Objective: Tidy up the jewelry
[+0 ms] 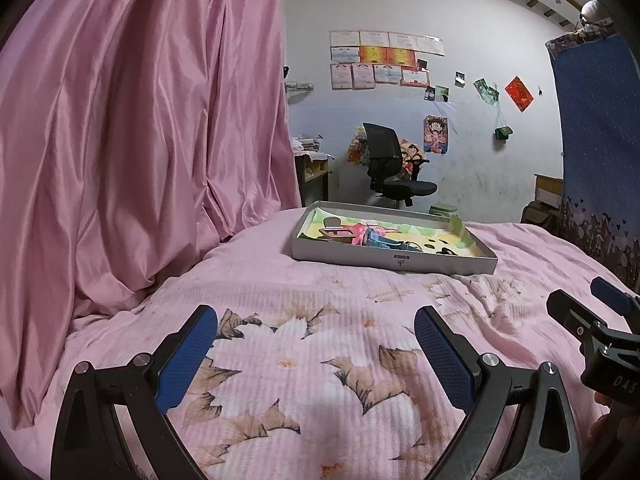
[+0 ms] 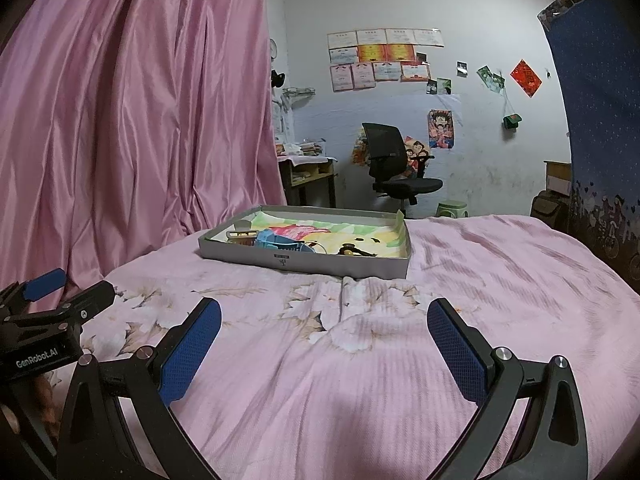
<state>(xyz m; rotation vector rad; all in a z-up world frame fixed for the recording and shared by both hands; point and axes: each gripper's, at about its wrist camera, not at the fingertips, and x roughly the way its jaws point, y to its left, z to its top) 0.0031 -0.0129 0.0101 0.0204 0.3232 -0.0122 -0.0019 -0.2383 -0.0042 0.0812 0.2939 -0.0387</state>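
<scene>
Both hand-held grippers, left [image 1: 316, 344] and right [image 2: 324, 340], gape empty; tray [image 2: 304, 262] of seemingly jewelry lies well ahead.

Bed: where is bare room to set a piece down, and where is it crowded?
Free: the bedspread between both open grippers, left and right, and the tray; also the stretch right of the tray toward the blue cloth. Inside the tray, the far right floor looks barer. Crowded: the tray's left and middle, with small items bunched together. The pink curtain closes the left side.

pink curtain [image 1: 132, 128] | white wall [image 1: 480, 20] | black office chair [image 1: 390, 164]
</scene>
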